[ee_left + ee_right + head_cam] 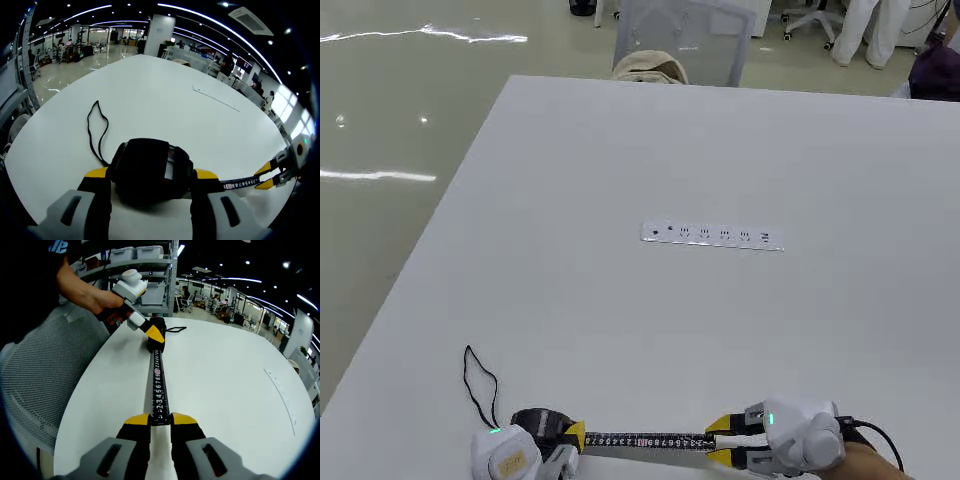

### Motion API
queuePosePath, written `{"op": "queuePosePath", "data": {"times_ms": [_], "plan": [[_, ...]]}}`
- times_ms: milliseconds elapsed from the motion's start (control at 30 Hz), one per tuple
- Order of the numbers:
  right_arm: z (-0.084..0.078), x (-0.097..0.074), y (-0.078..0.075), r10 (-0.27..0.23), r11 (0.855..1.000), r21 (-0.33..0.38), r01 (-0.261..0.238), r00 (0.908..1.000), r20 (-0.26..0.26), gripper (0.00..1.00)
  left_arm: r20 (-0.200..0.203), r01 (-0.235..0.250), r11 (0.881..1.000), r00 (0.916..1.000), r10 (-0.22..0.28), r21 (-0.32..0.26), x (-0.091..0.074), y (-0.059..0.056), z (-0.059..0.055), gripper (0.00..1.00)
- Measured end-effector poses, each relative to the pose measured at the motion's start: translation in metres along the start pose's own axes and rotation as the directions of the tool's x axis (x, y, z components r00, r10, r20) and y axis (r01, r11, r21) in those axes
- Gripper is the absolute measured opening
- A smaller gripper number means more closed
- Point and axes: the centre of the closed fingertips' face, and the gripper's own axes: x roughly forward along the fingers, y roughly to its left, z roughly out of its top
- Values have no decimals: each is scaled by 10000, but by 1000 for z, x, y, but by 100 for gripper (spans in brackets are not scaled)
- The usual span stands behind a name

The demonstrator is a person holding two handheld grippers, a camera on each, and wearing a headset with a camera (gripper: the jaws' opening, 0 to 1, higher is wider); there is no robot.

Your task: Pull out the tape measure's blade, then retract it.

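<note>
**Blade drawn out between two grippers, well to the near side of the power strip**

A white power strip [712, 235] lies flat near the middle of the smooth, matte white table [720, 150], a long slim bar with a row of sockets; any print on it is too small to read. Nothing lies between it and the work. Well apart from the power strip, at the table edge nearest the person, sits the tape measure [542, 425], a rounded black case with a thin black cord loop [480, 385] trailing from it towards the power strip's side.

The left gripper [570, 440] has its yellow-tipped jaws pressed against both flanks of the case, clamping it. The blade [645, 440] runs straight out of the case, roughly parallel to the power strip, to the right gripper [723, 441], whose jaws are pinched together on the blade's end. In the right gripper view the blade [158, 385] is a dark, narrow strip with white digits reading 1 to 9 from the jaws outward; finer marks blur.

Beyond the power strip, past the far table edge, stands a chair with a grey mesh back [685, 40] and something beige [648, 68] on it, on a glossy floor. The right gripper view also shows grey mesh [40, 370] beside the table and a rack of pale bins [135, 260] behind the person's hand [95, 300].
</note>
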Motion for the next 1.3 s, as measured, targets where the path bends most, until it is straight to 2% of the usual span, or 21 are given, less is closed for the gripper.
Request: {"op": "queuePosePath", "data": {"times_ms": [867, 1300], "plan": [[15, 9, -4, 114, 9995, -299, -111, 9999, 85, 13, 23, 227, 9977, 9997, -226, -645, -1, 2, 2, 61], [20, 14, -6, 172, 9991, -391, -168, 9998, 88, 13, 51, 284, 9972, 9996, -281, -698, -1, 2, 3, 61]]}}
